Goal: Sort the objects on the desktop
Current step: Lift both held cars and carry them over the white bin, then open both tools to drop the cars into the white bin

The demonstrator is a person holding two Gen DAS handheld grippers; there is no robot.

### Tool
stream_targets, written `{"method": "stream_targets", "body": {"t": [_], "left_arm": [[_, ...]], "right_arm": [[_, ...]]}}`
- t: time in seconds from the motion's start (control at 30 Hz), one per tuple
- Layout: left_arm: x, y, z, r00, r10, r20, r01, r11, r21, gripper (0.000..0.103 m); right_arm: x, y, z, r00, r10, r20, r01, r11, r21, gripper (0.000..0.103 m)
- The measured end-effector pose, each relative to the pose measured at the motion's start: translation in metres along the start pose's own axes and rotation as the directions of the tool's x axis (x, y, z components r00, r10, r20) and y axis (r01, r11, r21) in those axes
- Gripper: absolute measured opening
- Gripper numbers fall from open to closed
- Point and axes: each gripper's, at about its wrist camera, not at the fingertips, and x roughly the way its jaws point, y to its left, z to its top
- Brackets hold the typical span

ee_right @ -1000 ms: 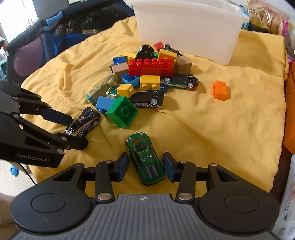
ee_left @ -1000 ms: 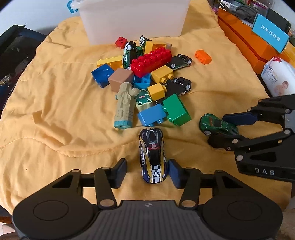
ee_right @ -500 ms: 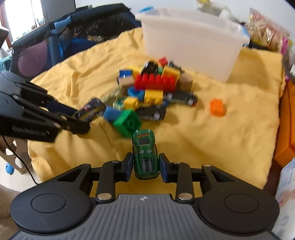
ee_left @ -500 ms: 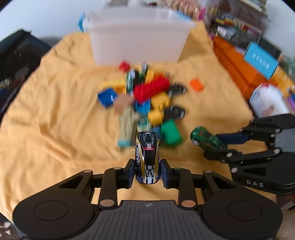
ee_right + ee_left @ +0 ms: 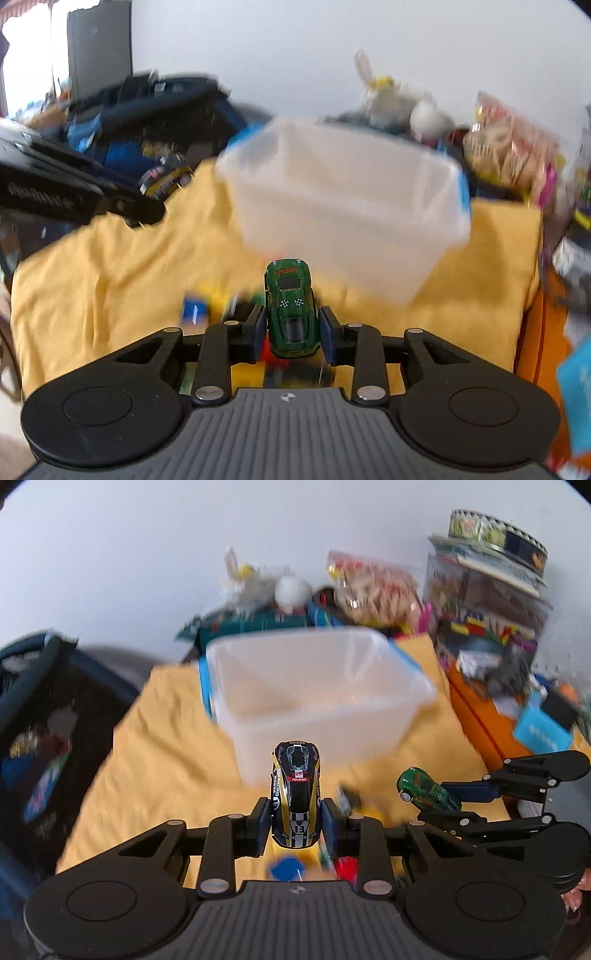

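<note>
Both toy cars lifted off yellow cloth since earlier; left gripper clamps black-and-gold number 13 racer, right gripper clamps green metal car; fast swing toward translucent plastic bin risks slip or overshoot

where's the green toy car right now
The green toy car is clamped between the right gripper jaws, lifted above the yellow cloth, just short of the translucent plastic bin.

Yellow cloth carries a translucent bin and seemingly blurred blocks.
</note>
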Motion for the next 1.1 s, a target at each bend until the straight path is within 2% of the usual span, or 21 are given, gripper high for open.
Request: {"method": "stream_targets", "body": {"t": [0.13, 0.2, 0.3, 0.43, 0.5, 0.57, 0.63, 0.77, 0.83, 0.93, 1.03, 1.1], "left_arm": [[0.023, 0.011, 0.047, 0.998, 0.004, 0.060, -0.007, 0.999, 0.051, 0.032], [0.041, 0.015, 0.066, 0.997, 0.015, 0.079, -0.020, 0.998, 0.067, 0.032], [0.075, 0.017, 0.086, 0.997, 0.033, 0.073, -0.038, 0.997, 0.066, 0.032], [0.112, 0.018, 0.097, 0.999, 0.005, 0.035, -0.007, 0.998, 0.058, 0.032], [0.124, 0.015, 0.096, 1.000, 0.012, 0.018, -0.013, 0.998, 0.068, 0.033], [0.130, 0.013, 0.093, 1.000, 0.027, 0.013, -0.028, 0.996, 0.086, 0.042], [0.130, 0.011, 0.090, 0.999, 0.040, 0.017, -0.041, 0.993, 0.108, 0.064], [0.112, 0.013, 0.082, 0.997, 0.045, 0.070, -0.053, 0.992, 0.119, 0.072], [0.103, 0.014, 0.074, 0.995, 0.053, 0.083, -0.063, 0.991, 0.120, 0.076], [0.083, 0.019, 0.054, 0.997, 0.005, 0.082, -0.012, 0.996, 0.090, 0.076], [0.064, 0.027, 0.028, 0.998, -0.054, 0.028, 0.054, 0.999, -0.007, 0.076], [0.051, 0.033, 0.003, 0.991, -0.132, -0.018, 0.130, 0.987, -0.091, 0.076]], "right_arm": [[0.018, -0.018, 0.051, 0.997, -0.006, 0.073, 0.002, 0.998, 0.057, 0.034], [0.038, -0.027, 0.073, 0.997, -0.029, 0.070, 0.023, 0.996, 0.084, 0.034], [0.074, -0.044, 0.088, 0.999, -0.041, 0.008, 0.040, 0.985, 0.167, 0.034], [0.107, -0.062, 0.091, 0.996, -0.058, -0.062, 0.073, 0.957, 0.279, 0.036], [0.112, -0.066, 0.091, 0.995, -0.070, -0.075, 0.089, 0.951, 0.297, 0.039], [0.110, -0.064, 0.091, 0.993, -0.087, -0.075, 0.104, 0.953, 0.283, 0.041], [0.106, -0.061, 0.095, 0.990, -0.118, -0.082, 0.135, 0.957, 0.257, 0.041], [0.081, -0.056, 0.094, 0.992, -0.121, -0.034, 0.125, 0.958, 0.257, 0.044], [0.065, -0.051, 0.091, 0.991, -0.130, -0.011, 0.128, 0.961, 0.245, 0.055], [0.043, -0.041, 0.079, 0.990, -0.141, 0.013, 0.135, 0.967, 0.215, 0.060], [0.030, -0.035, 0.060, 0.994, -0.107, 0.002, 0.104, 0.974, 0.200, 0.060], [0.026, -0.031, 0.043, 0.998, -0.059, -0.019, 0.061, 0.981, 0.185, 0.058]]}}
